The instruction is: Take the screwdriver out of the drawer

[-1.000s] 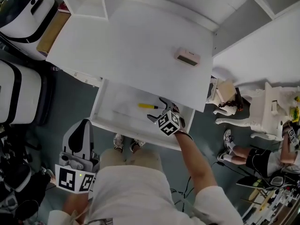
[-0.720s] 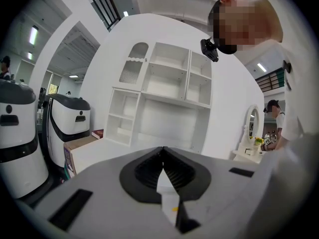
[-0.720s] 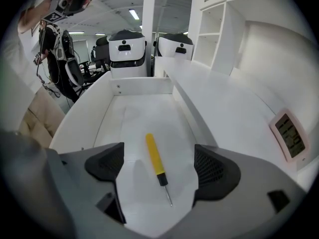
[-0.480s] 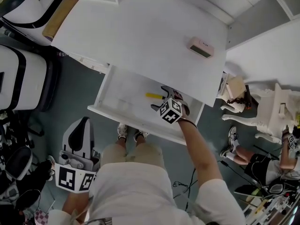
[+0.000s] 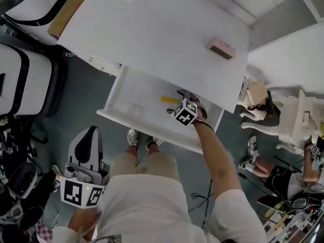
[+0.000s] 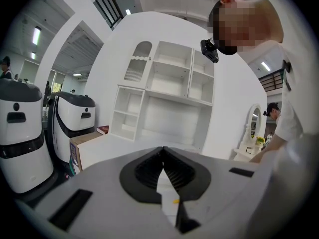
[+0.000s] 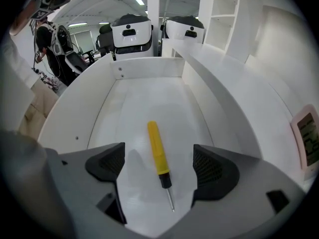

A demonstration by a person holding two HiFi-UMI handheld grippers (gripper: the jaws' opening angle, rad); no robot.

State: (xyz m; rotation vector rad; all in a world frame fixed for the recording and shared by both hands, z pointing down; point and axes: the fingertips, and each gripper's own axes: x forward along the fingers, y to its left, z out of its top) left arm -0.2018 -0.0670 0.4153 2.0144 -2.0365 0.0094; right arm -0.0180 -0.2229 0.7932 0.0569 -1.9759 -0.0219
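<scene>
While the right gripper (image 7: 160,169) stood open, the screwdriver (image 7: 157,151) lay between its jaws in the drawer (image 7: 144,91); the left gripper (image 6: 163,169) was closed, empty.

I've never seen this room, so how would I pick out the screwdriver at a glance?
Find the big white desk, then the open drawer under its top. Lying flat on the drawer floor, in front of the open right gripper, is the screwdriver: a yellow handle, black collar and thin metal tip, the only coloured thing in that white drawer.
</scene>
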